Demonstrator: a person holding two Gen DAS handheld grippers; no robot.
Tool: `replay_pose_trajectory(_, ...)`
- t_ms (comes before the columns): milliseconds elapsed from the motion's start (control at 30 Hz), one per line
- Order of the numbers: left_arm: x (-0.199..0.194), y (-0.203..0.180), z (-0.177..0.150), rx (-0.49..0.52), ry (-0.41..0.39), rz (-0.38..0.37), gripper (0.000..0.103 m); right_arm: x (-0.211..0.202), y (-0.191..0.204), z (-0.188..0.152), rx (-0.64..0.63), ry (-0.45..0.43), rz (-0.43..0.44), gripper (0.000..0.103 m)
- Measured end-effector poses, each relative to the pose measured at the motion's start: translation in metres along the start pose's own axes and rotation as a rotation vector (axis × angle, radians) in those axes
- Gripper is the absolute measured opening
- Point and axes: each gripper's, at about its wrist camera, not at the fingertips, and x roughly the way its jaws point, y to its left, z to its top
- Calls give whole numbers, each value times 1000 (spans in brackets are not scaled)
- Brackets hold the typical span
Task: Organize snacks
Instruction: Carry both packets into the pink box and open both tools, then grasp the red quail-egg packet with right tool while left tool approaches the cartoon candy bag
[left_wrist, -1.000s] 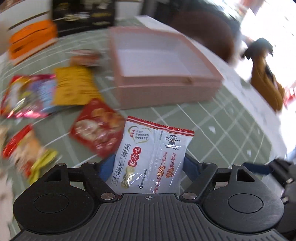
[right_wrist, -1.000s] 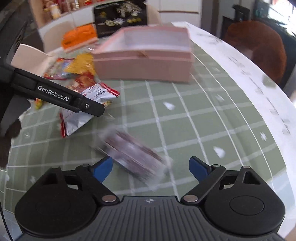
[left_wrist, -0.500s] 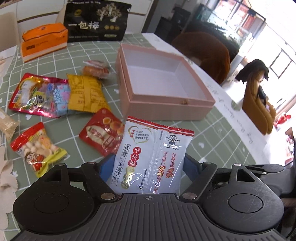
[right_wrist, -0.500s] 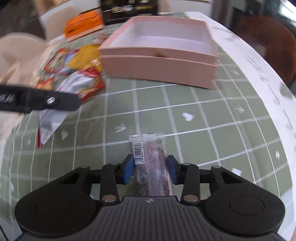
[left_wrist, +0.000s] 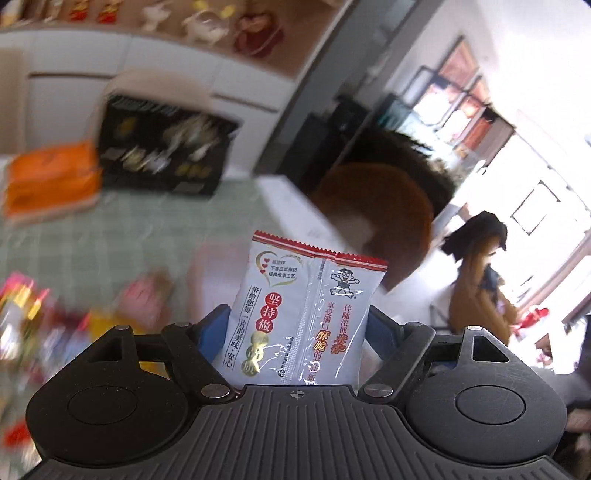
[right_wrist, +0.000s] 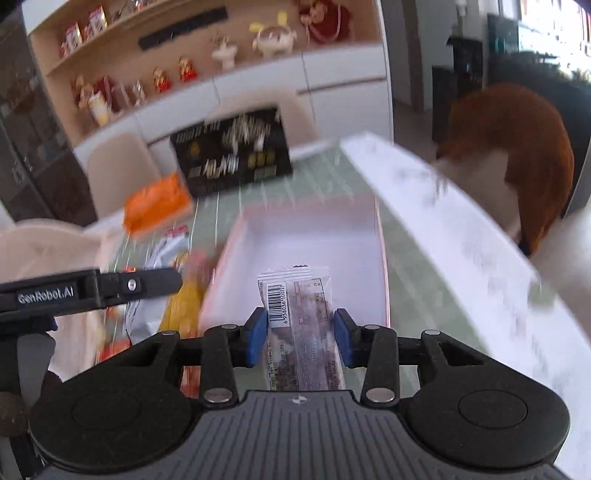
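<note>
**Right gripper nearer the box**

The pink box (right_wrist: 306, 251) lies just ahead of the right gripper (right_wrist: 300, 334), which clamps a clear-wrapped snack bar (right_wrist: 301, 325) pointing lengthwise into it. Left gripper (left_wrist: 297, 330), beside the box, pinches a white cracker packet (left_wrist: 306, 314).

Both wrist views face forward, close, sharing the black bag (left_wrist: 162, 147) (right_wrist: 232, 151).

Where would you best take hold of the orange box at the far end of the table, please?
Grip the orange box across its short width, coming from above: it lies flat and long on the table. Both grippers are full now, so this is only a judgement.
</note>
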Motion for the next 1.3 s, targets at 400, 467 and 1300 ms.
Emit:
replay_pose_trajectory(400, 95, 18, -20, 108, 243, 21, 83, 53, -30, 6, -18, 65, -103, 64)
replay_pose_trajectory(467, 99, 21, -24, 133, 259, 26, 83, 58, -35, -6, -6, 86, -103, 64)
replay_pose_trajectory(1300, -78, 145, -101, -57, 139, 405, 75, 131, 127, -79, -241, 272, 90, 76)
